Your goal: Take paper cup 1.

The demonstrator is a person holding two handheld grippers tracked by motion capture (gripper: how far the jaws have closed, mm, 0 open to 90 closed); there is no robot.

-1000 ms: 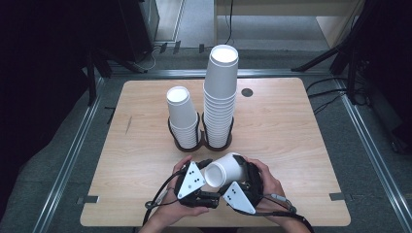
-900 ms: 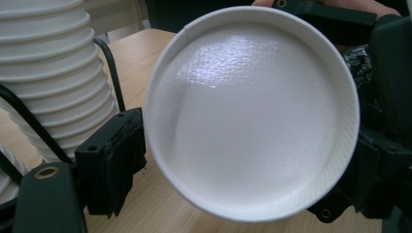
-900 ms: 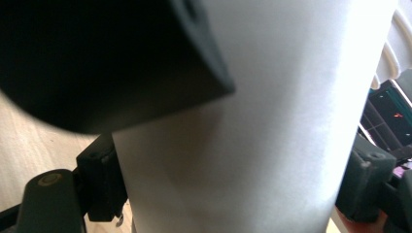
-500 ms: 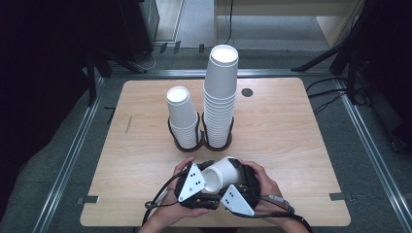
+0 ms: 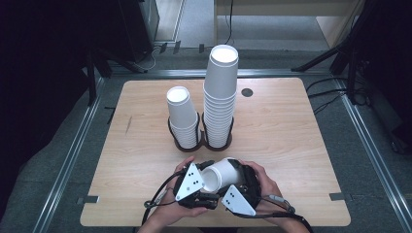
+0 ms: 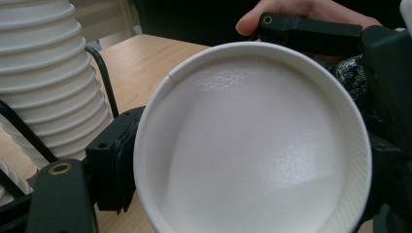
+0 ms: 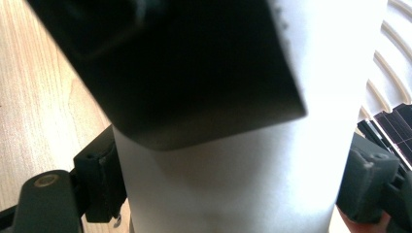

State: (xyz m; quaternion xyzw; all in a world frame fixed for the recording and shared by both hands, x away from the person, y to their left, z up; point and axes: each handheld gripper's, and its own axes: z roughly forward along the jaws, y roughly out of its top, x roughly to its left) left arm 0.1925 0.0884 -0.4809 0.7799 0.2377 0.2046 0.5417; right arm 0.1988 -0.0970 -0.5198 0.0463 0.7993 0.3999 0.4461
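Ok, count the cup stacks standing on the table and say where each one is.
2. The short stack stands at the table's middle in a black wire holder; the tall stack stands right beside it, on its right, in its own holder. A single cup is held apart, nearer the person.

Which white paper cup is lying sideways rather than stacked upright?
The single white paper cup held between both tongs near the table's front edge; the others stand upright, nested in two stacks behind it.

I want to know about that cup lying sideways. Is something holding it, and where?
Yes. The right gripper holds the white paper cup by its side wall. The left gripper has just been closing at its open rim.
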